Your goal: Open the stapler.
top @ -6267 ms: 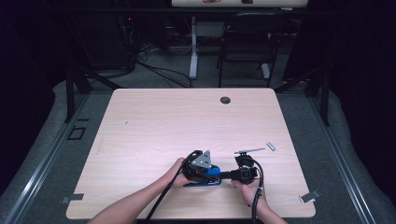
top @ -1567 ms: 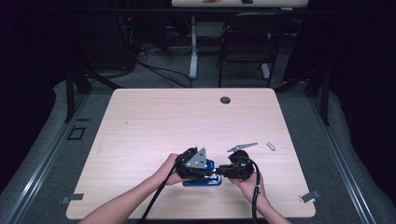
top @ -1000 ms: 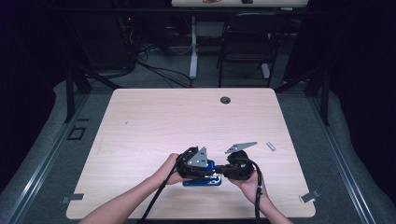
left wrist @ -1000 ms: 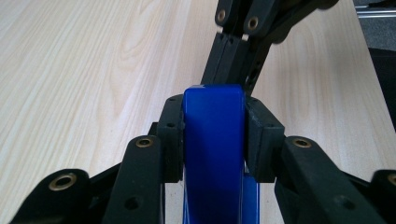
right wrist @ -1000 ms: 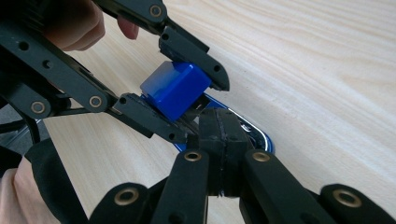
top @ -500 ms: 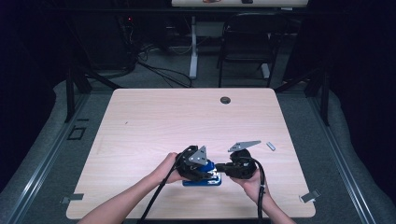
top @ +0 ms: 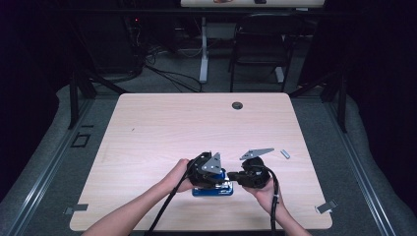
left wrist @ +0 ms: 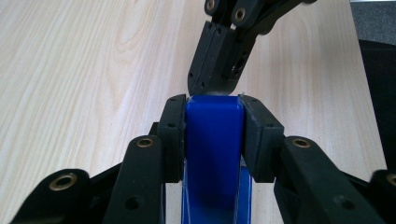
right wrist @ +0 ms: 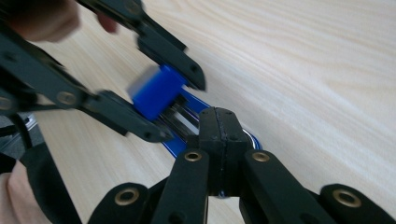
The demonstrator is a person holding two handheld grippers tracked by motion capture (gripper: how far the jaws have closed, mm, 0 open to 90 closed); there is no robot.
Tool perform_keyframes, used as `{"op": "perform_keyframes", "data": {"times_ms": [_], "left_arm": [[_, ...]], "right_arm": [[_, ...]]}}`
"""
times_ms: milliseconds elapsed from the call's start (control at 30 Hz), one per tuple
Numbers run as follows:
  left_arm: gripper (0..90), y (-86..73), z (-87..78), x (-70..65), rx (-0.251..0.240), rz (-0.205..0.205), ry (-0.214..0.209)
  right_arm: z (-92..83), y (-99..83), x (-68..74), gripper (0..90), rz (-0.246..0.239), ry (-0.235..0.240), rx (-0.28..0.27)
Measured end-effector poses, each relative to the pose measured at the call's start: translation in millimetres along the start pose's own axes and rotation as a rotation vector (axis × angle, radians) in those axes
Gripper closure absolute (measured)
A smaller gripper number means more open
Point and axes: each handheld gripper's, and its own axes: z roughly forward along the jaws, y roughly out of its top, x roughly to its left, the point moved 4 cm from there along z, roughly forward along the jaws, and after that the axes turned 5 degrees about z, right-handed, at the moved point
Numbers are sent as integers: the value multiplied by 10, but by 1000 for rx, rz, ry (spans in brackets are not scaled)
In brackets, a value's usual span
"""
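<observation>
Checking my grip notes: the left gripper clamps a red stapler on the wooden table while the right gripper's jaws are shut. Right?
Not quite: the stapler is blue, not red, as the left gripper view shows. The left gripper does clamp it on the wooden table, and the right gripper is shut.

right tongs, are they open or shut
Shut. In the right gripper view the right tongs have their two black pads pressed flat together with no gap, tips resting by the blue stapler that the left tongs clamp.
</observation>
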Motion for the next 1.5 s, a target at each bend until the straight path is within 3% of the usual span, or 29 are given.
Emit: {"op": "perform_keyframes", "data": {"times_ms": [67, 267, 533, 900, 1233, 1500], "left_arm": [[647, -2, -7, 1, -2, 0, 0], [649, -8, -41, -4, -12, 17, -2], [648, -22, -97, -6, -9, 20, 15], [646, -81, -265, -17, -12, -4, 47], [646, -280, -523, -36, -46, -70, 56], [648, -552, -694, -24, -101, -175, 28]], "right_arm": [[61, -28, -27, 900, 13, -18, 18], [219, -100, -11, 900, -10, -44, 58], [273, -135, -15, 900, -40, -95, 84], [282, -159, -16, 900, -47, -117, 85], [287, -162, -16, 900, -49, -120, 76], [290, -162, -12, 900, -45, -123, 73]]}}
